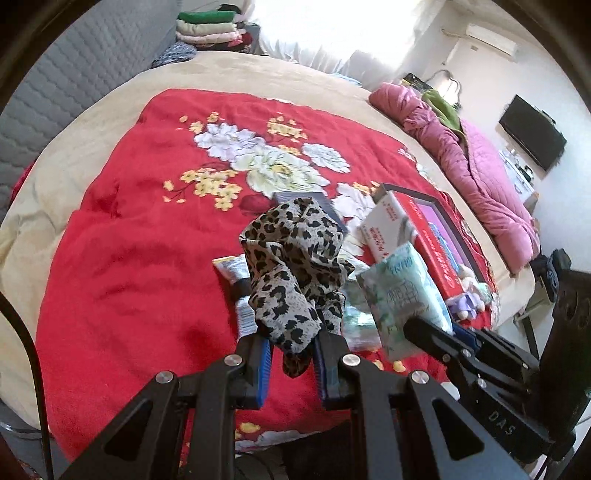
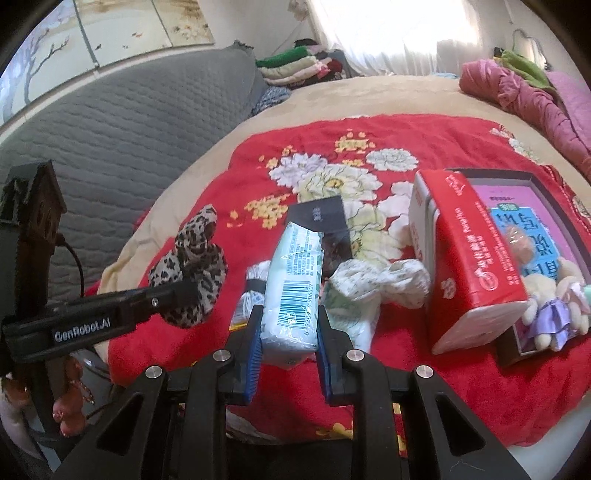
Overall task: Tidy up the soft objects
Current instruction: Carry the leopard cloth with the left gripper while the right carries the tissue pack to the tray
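Note:
In the left wrist view, my left gripper [image 1: 291, 343] is shut on a leopard-print cloth [image 1: 291, 258], which bunches up above the blue pads, clear of the red floral blanket [image 1: 129, 240]. Just right of it, my right gripper [image 1: 436, 328] holds a pale green tissue pack [image 1: 402, 291]. The right wrist view shows that gripper [image 2: 288, 332] shut on the tissue pack [image 2: 291, 295], barcode side up. At the left of this view, the left gripper [image 2: 181, 291] grips the leopard cloth [image 2: 192, 258].
On the blanket lie a red tissue box [image 2: 465, 266], a dark tray [image 2: 491, 173] with a plush toy [image 2: 554, 306], a white crumpled cloth [image 2: 380, 284], a dark packet [image 2: 321, 214] and a tube [image 1: 231, 267]. A pink quilt [image 1: 472, 162] and folded clothes [image 1: 207, 29] lie beyond.

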`<state>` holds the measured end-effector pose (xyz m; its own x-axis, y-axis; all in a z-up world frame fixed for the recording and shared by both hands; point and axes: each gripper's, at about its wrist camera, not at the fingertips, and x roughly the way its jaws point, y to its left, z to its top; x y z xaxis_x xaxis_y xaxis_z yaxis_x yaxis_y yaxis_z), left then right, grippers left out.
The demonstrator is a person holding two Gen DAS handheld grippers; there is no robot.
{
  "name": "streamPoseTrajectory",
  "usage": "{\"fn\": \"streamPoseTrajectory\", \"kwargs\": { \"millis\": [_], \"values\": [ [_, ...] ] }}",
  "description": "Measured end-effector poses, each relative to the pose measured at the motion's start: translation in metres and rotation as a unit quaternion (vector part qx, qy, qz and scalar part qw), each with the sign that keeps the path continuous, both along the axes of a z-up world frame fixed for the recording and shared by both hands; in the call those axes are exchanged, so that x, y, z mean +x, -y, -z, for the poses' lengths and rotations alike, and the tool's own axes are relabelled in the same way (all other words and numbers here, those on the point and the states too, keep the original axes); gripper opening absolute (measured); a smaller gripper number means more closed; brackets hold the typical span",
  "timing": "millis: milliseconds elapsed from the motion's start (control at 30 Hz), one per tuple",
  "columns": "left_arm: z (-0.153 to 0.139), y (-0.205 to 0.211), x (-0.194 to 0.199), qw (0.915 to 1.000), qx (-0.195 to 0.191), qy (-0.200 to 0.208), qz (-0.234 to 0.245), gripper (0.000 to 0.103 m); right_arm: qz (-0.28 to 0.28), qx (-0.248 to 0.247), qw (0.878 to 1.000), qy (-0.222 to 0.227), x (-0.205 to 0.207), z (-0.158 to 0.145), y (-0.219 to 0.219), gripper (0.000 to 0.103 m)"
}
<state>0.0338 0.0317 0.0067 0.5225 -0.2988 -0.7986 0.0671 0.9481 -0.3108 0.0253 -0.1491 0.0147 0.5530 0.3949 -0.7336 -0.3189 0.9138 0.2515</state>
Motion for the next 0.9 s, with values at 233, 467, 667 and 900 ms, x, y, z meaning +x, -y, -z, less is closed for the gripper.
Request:
{"fn": "streamPoseTrajectory", "kwargs": {
  "millis": [233, 467, 667, 900],
  "values": [
    [-0.017, 0.034, -0.008, 0.9994, 0.012, 0.012, 0.03, 0.019, 0.029, 0.008, 0.999, 0.023, -0.006, -0.019, 0.024, 0.026],
    [-0.028, 0.059, -0.014, 0.9985, 0.025, 0.018, 0.046, 0.019, 0.061, 0.02, 0.997, 0.047, -0.014, -0.039, 0.052, 0.026],
    [-0.038, 0.078, -0.016, 0.9974, 0.033, 0.025, 0.059, 0.019, 0.081, 0.03, 0.995, 0.054, -0.018, -0.052, 0.073, 0.026],
    [-0.048, 0.105, -0.012, 0.9958, 0.037, 0.033, 0.077, 0.019, 0.113, 0.029, 0.991, 0.068, -0.021, -0.062, 0.097, 0.026]
  ]
}}
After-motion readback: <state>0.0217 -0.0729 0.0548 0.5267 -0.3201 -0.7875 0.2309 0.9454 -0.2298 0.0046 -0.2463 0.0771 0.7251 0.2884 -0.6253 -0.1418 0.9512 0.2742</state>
